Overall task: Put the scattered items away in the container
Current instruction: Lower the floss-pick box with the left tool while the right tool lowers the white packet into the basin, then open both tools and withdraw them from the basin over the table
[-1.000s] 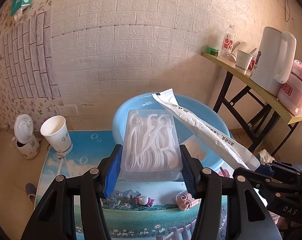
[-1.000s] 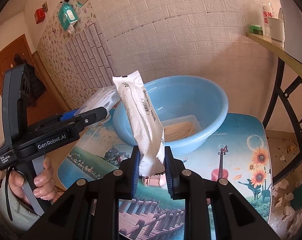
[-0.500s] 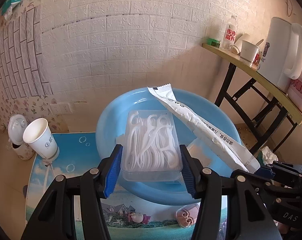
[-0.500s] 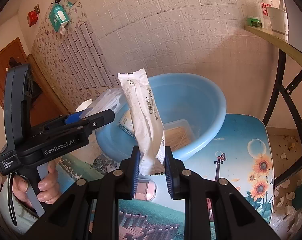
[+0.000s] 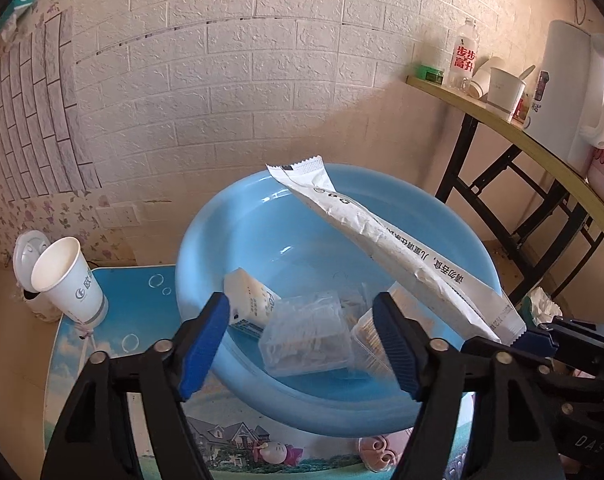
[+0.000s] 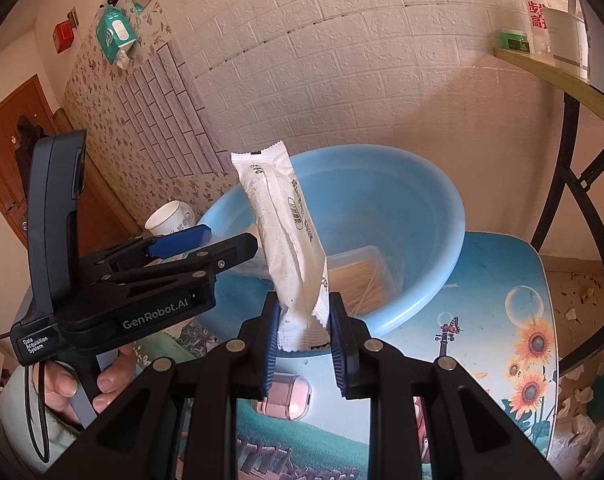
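Observation:
A blue basin [image 5: 205,240] stands on the picture-printed table. My left gripper [image 5: 302,310] hangs over its near rim, jaws opening, pads touching nothing. Just below them a clear box of floss picks [image 5: 306,336] lies blurred inside the basin, beside a small white box [image 5: 249,296] and a clear box of toothpicks [image 6: 358,276]. My right gripper [image 6: 304,314] is shut on the lower end of a long white packet [image 6: 281,224], which slants up over the basin [image 6: 442,216]. In the left wrist view the packet [image 5: 382,240] crosses above the bowl from the right gripper [image 5: 542,336].
A pink case [image 6: 287,396] lies on the table in front of the basin. A paper cup [image 5: 67,276] stands at the table's left corner. At the right, a side table [image 5: 542,148] carries a kettle, a bottle and cups. A brick wall is close behind.
The left jaws have spread and the clear floss pick box has dropped from them into the basin. Both grippers have come closer to the basin and a little lower.

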`<state>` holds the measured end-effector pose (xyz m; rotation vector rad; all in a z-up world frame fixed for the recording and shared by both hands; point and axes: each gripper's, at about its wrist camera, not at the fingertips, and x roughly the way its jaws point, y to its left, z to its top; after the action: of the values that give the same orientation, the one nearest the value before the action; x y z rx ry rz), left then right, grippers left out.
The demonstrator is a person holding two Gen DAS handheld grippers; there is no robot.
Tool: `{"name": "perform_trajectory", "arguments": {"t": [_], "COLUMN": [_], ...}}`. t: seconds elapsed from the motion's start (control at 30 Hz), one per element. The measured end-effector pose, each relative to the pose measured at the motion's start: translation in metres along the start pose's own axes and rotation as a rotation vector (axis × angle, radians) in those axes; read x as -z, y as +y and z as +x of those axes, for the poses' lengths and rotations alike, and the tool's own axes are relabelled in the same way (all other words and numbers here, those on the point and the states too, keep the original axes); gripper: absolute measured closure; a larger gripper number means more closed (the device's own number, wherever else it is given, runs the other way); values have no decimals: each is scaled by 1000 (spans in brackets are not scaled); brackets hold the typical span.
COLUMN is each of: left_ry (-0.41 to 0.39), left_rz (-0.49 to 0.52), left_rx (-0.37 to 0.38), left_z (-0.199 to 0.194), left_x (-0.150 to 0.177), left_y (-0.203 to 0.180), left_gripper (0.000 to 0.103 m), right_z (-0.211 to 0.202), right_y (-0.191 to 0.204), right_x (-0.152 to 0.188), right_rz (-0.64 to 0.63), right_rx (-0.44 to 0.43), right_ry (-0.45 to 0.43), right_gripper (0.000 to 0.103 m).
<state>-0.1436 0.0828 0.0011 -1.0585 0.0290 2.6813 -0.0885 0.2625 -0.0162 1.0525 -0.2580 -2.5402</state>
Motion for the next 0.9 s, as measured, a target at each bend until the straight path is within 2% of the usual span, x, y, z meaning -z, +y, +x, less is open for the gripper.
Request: {"name": "perform_trajectory", "arguments": {"t": [0.4,0.47,0.53,0.6,0.77,0.83,0.9], "left_ry": [-44,-44,-46,-48,-67,-64,-66], "left_rz": [-16,-18,-26,-39,-53,-63,-69], "left_rx": [-21,-38,-50,-52,-72,-73,-71], "left_z": [-17,-18,-21,-25,-38,-43,-50], "left_x": [-2,-2,-1,-1,4,7,12], "left_y": [12,16,20,24,33,36,40], "left_gripper": [23,23,21,21,13,4,2], "right_z": [17,17,16,12,6,-3,-7], "right_y": [5,9,15,20,17,15,15], "right_x": [-12,-14,-17,-18,-16,-11,-7], "right_rz": [3,-10,-27,-43,-29,-23,-18], "right_rx": [12,7,51,78,91,92,96], "right_ry": [2,-4,-13,-41,-40,-44,-43], "right_gripper": [78,64,31,19,19,19,19]}}
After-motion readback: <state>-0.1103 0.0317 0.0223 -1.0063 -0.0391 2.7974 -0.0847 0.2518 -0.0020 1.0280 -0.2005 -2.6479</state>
